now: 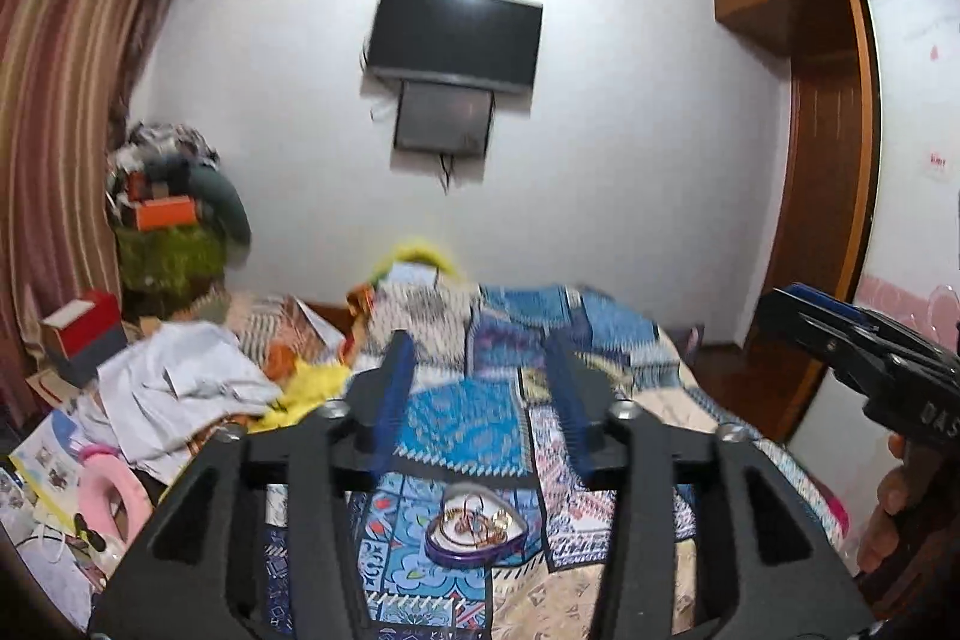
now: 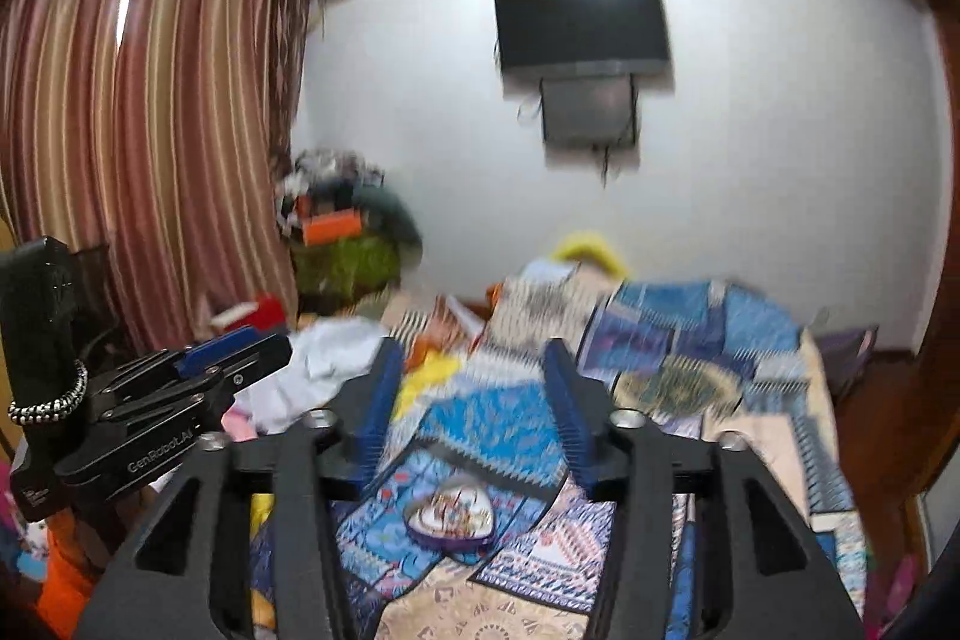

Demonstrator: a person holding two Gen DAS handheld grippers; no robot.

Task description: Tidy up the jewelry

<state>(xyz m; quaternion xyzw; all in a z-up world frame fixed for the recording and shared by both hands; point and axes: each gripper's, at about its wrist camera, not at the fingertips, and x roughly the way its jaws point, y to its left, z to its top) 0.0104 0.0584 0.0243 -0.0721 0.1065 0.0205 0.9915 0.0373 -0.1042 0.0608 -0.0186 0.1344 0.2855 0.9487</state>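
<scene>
A heart-shaped purple box (image 1: 477,532) lies on the patterned bedspread (image 1: 600,598), holding a tangle of bangles (image 1: 465,520) and rings. The left gripper (image 1: 480,388) hangs above the box with its blue fingers spread, nothing between them. The right gripper (image 2: 471,394) is likewise spread and bare above the box (image 2: 450,520), just right of the left gripper.
</scene>
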